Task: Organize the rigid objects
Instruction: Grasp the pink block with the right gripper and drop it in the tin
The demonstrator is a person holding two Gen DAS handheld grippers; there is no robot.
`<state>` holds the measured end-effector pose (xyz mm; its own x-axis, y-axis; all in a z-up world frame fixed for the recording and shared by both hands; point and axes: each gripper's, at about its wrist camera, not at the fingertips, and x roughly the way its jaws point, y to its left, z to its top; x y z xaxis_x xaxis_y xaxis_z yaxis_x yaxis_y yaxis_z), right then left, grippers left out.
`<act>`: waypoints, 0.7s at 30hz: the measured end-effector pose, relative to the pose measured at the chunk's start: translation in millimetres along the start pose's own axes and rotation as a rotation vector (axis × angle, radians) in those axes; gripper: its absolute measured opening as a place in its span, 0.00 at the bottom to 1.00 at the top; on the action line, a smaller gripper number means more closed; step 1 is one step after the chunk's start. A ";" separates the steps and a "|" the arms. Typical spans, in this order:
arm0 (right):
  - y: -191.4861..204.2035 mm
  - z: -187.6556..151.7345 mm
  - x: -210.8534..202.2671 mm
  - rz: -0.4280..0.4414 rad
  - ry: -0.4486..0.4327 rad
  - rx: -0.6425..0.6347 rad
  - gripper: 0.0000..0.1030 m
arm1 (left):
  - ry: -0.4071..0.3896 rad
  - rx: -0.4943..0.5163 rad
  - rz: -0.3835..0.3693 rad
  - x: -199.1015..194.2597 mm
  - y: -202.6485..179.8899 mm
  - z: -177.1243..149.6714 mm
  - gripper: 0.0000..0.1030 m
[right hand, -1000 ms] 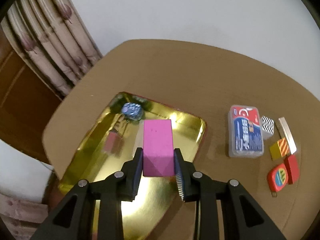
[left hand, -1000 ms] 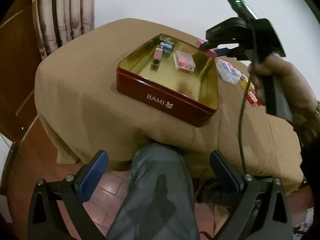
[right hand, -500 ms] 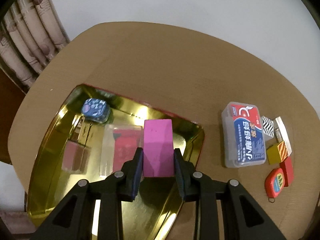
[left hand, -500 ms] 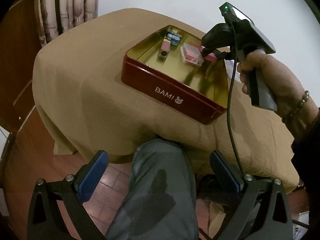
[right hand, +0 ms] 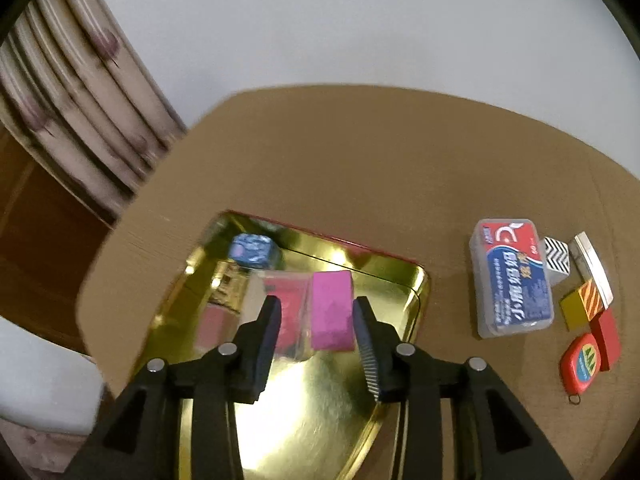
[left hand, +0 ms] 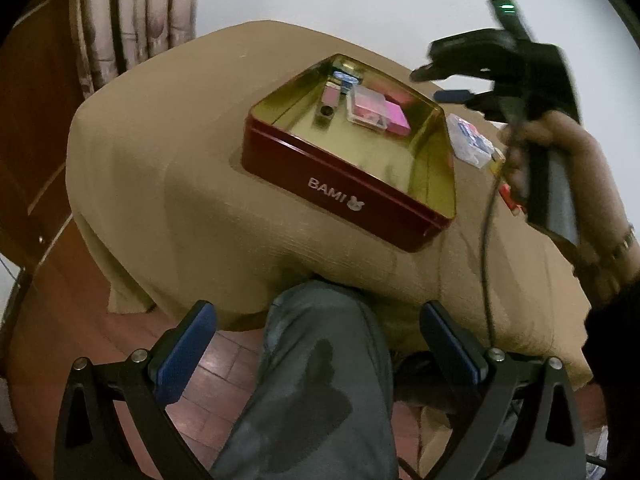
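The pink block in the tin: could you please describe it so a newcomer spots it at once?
Find the red tin with gold interior on the tan tablecloth. Inside, the solid magenta rectangular block lies beside a clear plastic case; it alone is opaque, plain pink.

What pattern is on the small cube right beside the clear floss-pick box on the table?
Black-and-white zigzag stripes on the cube, clearest in the right wrist view.
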<state>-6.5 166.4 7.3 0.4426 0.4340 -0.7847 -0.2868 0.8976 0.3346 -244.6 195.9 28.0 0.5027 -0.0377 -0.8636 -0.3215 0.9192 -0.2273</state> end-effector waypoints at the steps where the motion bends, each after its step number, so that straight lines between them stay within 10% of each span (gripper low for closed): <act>1: -8.9 -8.2 -18.2 0.027 -0.053 0.005 0.37 | -0.005 0.011 0.007 -0.6 -2.1 -0.3 0.97; 10: -159.0 -84.4 -107.4 -0.399 -0.236 -0.006 0.39 | -0.104 0.202 0.049 -13.8 -45.1 -12.1 0.97; 21: -337.7 -131.4 -142.0 -0.550 -0.183 0.282 0.40 | -0.014 0.395 -0.021 7.8 -140.7 2.4 0.97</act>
<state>-84.1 -208.5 -62.8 0.6063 -0.1114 -0.7874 0.2466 0.9677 0.0530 -193.6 67.2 54.4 0.5176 -0.0556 -0.8538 0.0213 0.9984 -0.0521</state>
